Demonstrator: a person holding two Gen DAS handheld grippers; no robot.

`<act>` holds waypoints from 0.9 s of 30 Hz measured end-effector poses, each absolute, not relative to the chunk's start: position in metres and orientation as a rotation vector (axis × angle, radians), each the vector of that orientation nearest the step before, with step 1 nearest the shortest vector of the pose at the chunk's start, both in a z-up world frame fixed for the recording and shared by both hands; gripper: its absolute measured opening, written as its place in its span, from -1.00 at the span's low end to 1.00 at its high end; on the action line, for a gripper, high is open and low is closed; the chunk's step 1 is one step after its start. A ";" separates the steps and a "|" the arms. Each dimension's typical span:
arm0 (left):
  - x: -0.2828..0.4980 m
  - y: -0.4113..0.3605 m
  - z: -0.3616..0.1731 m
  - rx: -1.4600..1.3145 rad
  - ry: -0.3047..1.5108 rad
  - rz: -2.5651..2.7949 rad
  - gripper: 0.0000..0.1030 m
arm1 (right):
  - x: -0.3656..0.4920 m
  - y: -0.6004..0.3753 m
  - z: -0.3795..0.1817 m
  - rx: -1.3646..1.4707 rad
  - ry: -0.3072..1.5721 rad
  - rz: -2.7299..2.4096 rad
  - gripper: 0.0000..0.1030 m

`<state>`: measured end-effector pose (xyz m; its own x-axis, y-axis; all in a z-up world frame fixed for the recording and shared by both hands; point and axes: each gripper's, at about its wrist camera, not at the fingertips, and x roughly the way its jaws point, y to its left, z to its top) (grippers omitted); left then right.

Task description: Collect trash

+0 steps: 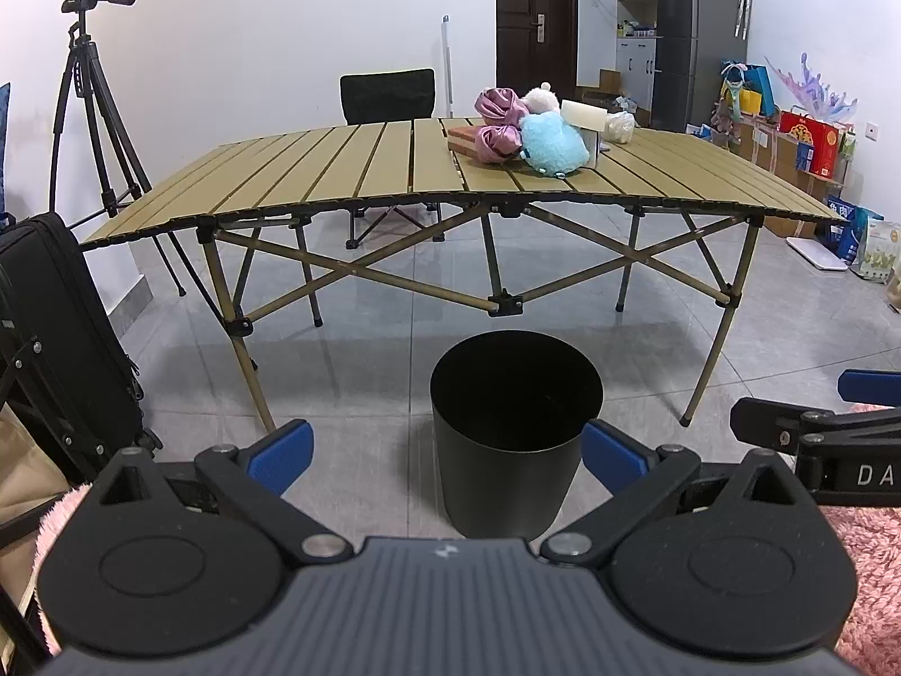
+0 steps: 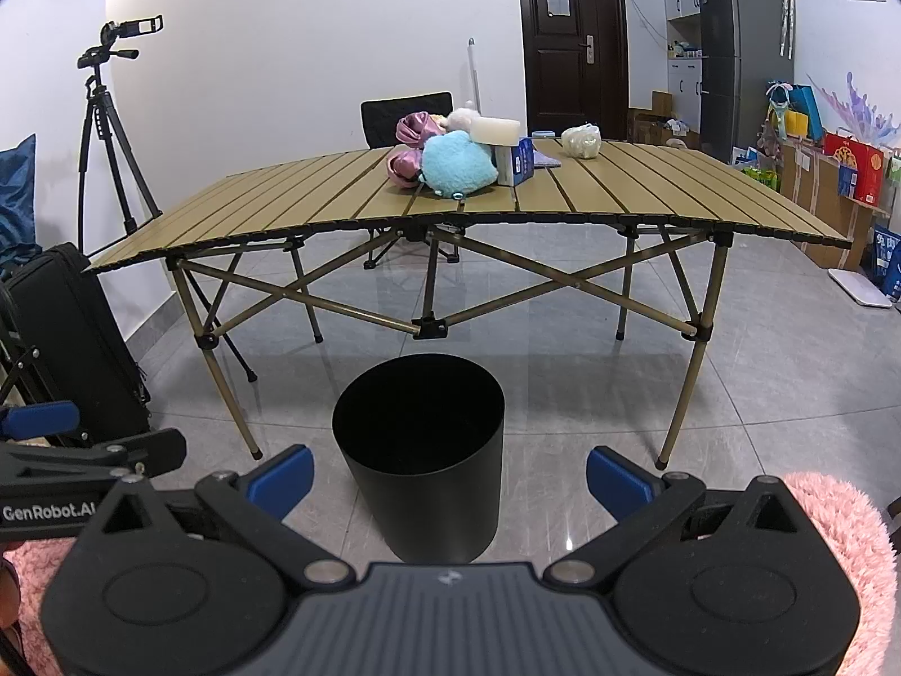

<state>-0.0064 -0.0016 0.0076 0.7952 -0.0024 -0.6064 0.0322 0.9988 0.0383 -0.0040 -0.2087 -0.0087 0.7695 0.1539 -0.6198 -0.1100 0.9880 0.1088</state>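
Observation:
A black round bin (image 1: 512, 428) (image 2: 419, 450) stands on the grey tiled floor in front of a folding slatted table (image 1: 349, 180) (image 2: 619, 197); its inside looks dark. My left gripper (image 1: 447, 459) hangs open low before the bin, nothing between its blue pads. My right gripper (image 2: 450, 476) is open too, just right of the left one. At the table's far side lie a crumpled whitish wad (image 1: 619, 127) (image 2: 583, 141), a blue plush toy (image 1: 554, 143) (image 2: 459, 163), shiny pink cloth (image 1: 498, 121) (image 2: 411, 149), and a blue-and-white box (image 2: 518, 160) with a white block (image 1: 583, 112) on it.
A camera tripod (image 1: 90, 112) and a black suitcase (image 1: 62, 338) stand at the left. A black chair (image 1: 388, 96) sits behind the table. A dark fridge (image 1: 698, 34), a dark door (image 1: 535, 17) and stacked bags and boxes (image 1: 811, 141) line the back and right. Pink fluffy fabric (image 2: 844, 518) lies beside me.

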 end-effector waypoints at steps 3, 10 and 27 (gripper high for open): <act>-0.006 -0.002 0.008 0.047 0.653 -0.021 1.00 | -0.004 -0.209 -0.009 0.067 0.678 0.143 1.00; -0.007 -0.002 0.008 0.049 0.651 -0.021 1.00 | -0.004 -0.207 -0.007 0.068 0.676 0.143 1.00; -0.008 -0.003 0.009 0.050 0.646 -0.022 1.00 | -0.004 -0.207 -0.006 0.069 0.677 0.145 1.00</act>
<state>-0.0084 -0.0028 0.0094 0.7981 -0.0051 -0.6025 0.0362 0.9986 0.0394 -0.0042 -0.2068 -0.0065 0.7698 0.1556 -0.6190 -0.1109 0.9877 0.1104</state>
